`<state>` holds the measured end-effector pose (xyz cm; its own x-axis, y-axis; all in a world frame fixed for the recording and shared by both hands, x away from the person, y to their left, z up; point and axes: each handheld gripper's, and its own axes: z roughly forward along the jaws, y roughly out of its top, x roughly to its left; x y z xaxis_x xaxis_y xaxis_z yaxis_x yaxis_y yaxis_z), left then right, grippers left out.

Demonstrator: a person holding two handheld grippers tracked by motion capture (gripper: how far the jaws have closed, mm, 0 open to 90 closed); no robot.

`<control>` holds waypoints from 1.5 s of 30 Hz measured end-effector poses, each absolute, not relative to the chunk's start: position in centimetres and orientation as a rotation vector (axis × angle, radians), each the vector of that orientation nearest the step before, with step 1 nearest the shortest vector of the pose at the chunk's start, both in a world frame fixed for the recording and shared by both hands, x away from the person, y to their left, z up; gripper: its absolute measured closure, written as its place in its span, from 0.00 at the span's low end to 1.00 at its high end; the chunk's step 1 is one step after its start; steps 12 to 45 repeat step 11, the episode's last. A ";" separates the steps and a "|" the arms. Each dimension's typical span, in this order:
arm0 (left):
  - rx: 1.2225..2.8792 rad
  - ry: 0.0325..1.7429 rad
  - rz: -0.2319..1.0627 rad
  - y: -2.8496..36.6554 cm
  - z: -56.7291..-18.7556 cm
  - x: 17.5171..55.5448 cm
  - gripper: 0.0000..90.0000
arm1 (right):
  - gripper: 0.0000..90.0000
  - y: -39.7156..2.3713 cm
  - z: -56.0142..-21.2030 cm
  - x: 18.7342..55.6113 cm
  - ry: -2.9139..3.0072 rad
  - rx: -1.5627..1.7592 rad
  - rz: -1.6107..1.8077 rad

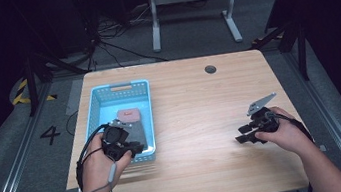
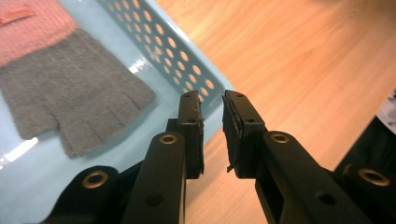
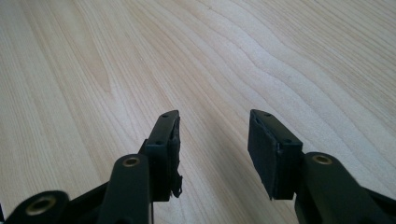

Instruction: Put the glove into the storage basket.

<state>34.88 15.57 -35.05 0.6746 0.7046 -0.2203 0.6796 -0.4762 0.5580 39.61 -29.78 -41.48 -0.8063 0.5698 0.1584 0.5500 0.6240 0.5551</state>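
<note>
hovering over the near right corner of the blue basket [image 1: 93, 107], the left gripper [image 2: 212, 135] has its jaws a narrow gap apart with nothing between them. the grey glove [image 2: 70, 100] with its pink cuff [image 2: 28, 28] lies flat on the basket floor, fingers pointing toward the near wall, clear of the pads. in the high view the same glove [image 1: 131, 124] sits in the near half of the basket, partly under the left gripper [image 1: 120, 142], though that picture is too coarse to say whether anything else lies in there.

the right gripper [image 3: 215, 154] rests low over the bare wooden table [image 3: 233, 56], well apart from the basket, jaws wide and empty; the high view shows it [image 1: 253, 131] held in the person's right hand.

judging from this, the glove is already placed in the basket and released, so the step in hand looks like the let-go and pull-away. if more items are to follow, the next move calls for lifting the left gripper clear of the perforated wall without snagging the knit, then opening wider before any fresh pick. the right gripper seems ready but has nothing near it to take.
</note>
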 end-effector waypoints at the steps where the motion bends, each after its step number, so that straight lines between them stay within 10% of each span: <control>1: 2.267 1.058 0.048 15.7 -35.1 34.8 0.86 | 0.60 -29.8 -41.5 39.6 2.800 0.969 0.940; 45: 2.276 1.039 0.003 16.4 -35.6 34.1 0.83 | 0.60 -29.9 -41.7 39.7 2.802 0.974 0.936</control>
